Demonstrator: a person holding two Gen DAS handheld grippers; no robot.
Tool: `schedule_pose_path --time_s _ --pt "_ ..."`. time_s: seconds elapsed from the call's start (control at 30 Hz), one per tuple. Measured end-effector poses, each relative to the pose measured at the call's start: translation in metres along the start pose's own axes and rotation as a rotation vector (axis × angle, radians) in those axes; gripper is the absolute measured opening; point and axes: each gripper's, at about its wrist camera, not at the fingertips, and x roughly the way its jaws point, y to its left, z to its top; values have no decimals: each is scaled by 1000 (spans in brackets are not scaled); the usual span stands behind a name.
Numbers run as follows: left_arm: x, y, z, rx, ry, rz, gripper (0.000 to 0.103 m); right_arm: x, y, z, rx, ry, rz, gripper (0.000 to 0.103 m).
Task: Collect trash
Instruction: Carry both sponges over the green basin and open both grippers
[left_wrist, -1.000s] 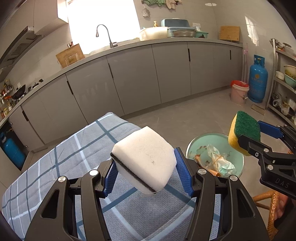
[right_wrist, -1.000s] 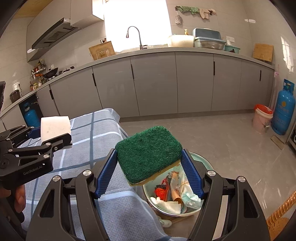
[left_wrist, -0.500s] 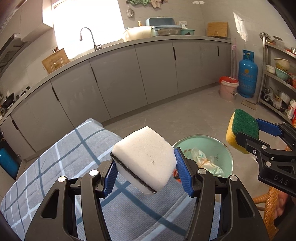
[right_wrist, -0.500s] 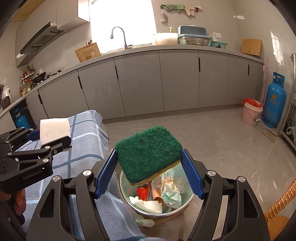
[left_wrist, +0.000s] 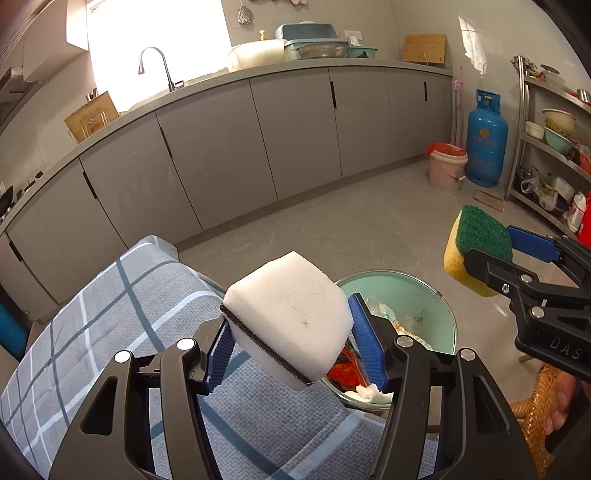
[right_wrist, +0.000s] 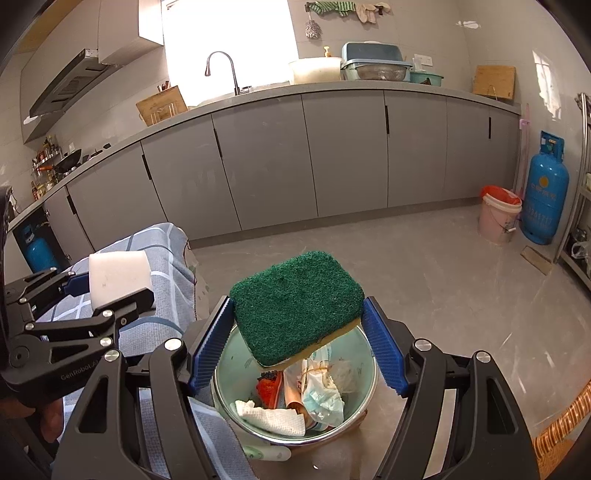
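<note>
Kitchen, mid-task: L tongs (left_wrist: 290, 345) clamped on a white sponge (left_wrist: 290, 317) w/ a dark strip along its lower edge, blue pads pressing both sides. The sponge hangs tilted over the edge of a table draped in a grey-blue checked cloth (left_wrist: 122, 317), just beside the bin. R tongs (right_wrist: 299, 345) clamped on a green-topped yellow scrub sponge (right_wrist: 297, 304), held directly above the open mint-green trash bin (right_wrist: 360, 339). The bin sits on the floor against the cloth's edge & holds crumpled paper towel (right_wrist: 271, 419), a pale plastic wrapper (right_wrist: 323, 397) & a red scrap (right_wrist: 267, 389). In the left wrist view the R tongs show at far right w/ the scrub sponge (left_wrist: 476, 247) up beyond the bin's rim (left_wrist: 391, 275). Background: grey cabinets (right_wrist: 347, 155), sink tap (right_wrist: 221, 66), blue gas cylinder (right_wrist: 545, 192), pink bucket (right_wrist: 498, 218). Part of a wicker chair (left_wrist: 535, 417) shows low at R.
</note>
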Motion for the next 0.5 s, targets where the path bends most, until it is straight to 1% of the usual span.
schedule_pose_path --time_s 0.3,0.37,0.4,0.43,0.47,0.5 --pt "21 -7 2 9 21 0 60 17 -9 -2 17 19 9 72" --pt "24 -8 2 10 25 0 61 19 -10 -3 24 14 17 74" --pt "24 -9 2 10 25 1 63 19 -10 -2 27 7 23 75" --pt "25 -10 1 12 23 1 67 20 -11 -3 30 -8 21 81" --pt "26 -11 0 16 23 -2 70 20 -12 -2 32 -16 11 89" --pt "26 -12 -1 19 26 -2 79 19 -13 -3 37 -25 -2 91"
